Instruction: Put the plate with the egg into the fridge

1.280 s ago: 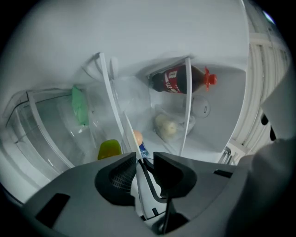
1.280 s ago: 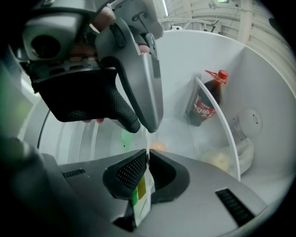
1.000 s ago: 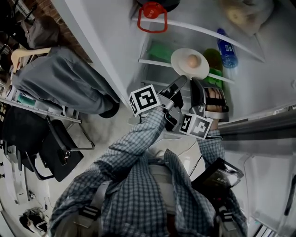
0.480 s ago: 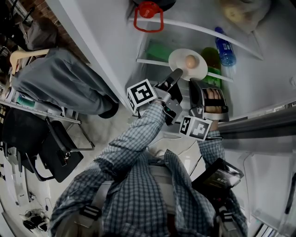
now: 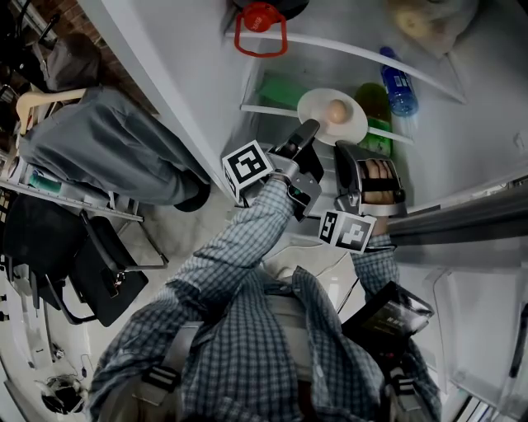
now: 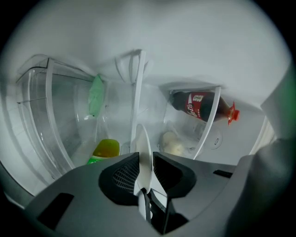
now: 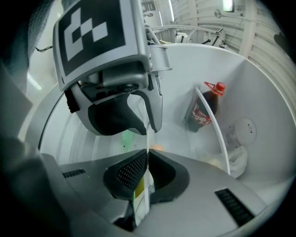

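A white plate [image 5: 318, 107] with a brown egg [image 5: 337, 110] on it hangs inside the open fridge, above a glass shelf [image 5: 268, 110]. My left gripper [image 5: 308, 129] is shut on the plate's near rim. My right gripper [image 5: 346, 148] is shut on the same rim just to the right. In the left gripper view the plate [image 6: 142, 148] stands edge-on between the pads of the left gripper [image 6: 144, 163]. The right gripper view shows the thin rim [image 7: 147, 139] pinched in the right gripper [image 7: 147, 167], with the left gripper [image 7: 145, 124] close above. The egg [image 7: 157, 147] peeks out past the jaws.
On the fridge shelves are a green bottle [image 5: 376, 102], a blue bottle [image 5: 398, 85], a red-handled thing [image 5: 260, 26] and a bag [image 5: 429, 23]. A cola bottle [image 6: 201, 105] lies behind a shelf divider. The fridge door [image 5: 462, 222] stands at right. A seated person [image 5: 107, 144] and a black chair [image 5: 95, 264] are at left.
Both grippers and the plate with the egg have shifted slightly up and to the left, farther in among the fridge shelves. The grips look unchanged.
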